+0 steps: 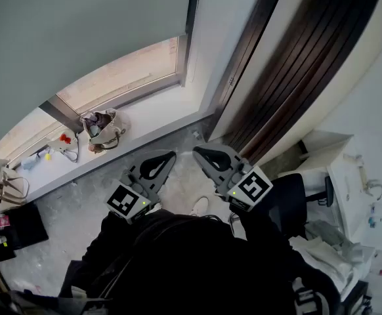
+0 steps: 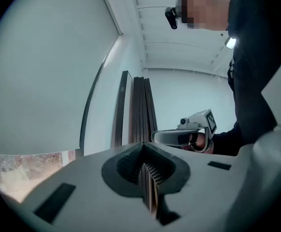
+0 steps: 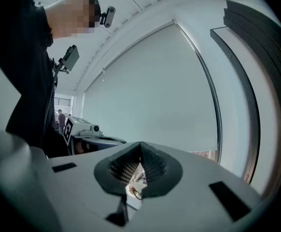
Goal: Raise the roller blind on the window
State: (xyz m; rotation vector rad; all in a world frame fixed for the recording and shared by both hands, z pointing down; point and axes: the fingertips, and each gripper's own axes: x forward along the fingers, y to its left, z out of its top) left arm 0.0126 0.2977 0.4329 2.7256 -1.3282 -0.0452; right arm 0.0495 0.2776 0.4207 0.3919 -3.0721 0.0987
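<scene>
Nearest, bottom centre of the head view: the person's dark torso fills the frame, so the hands are hidden behind the marker cubes. Just above it, the left gripper (image 1: 165, 157) and right gripper (image 1: 199, 152) sit side by side at frame centre, tips nearly meeting and pointed toward the window. Looks like a neutral ready pose with nothing engaged. Both tongs are fully closed and empty. In the left gripper view the left gripper (image 2: 145, 170) has its ribbed pads pressed together. Same in the right gripper view for the right gripper (image 3: 139, 166); the clutter seen through the notch below its pads is sill stuff far behind, not held. Beyond the tips is speckled floor (image 1: 86, 209), then the white sill (image 1: 155, 113) running from lower left to centre, with a bag (image 1: 102, 130) on it. Small items further left are too small to identify. Above the sill only a narrow strip of window (image 1: 122, 77) shows. The roller blind (image 1: 79, 31) covers the rest, filling the upper left of the head view and most of the right gripper view, so I'd say it's nearly fully down and raising hasn't started. I can't make out a chain or cord in any view, and the blind's top roller is out of frame in the head view. At upper right is a dark slatted panel (image 1: 302, 64), cut off by the frame edge.
</scene>
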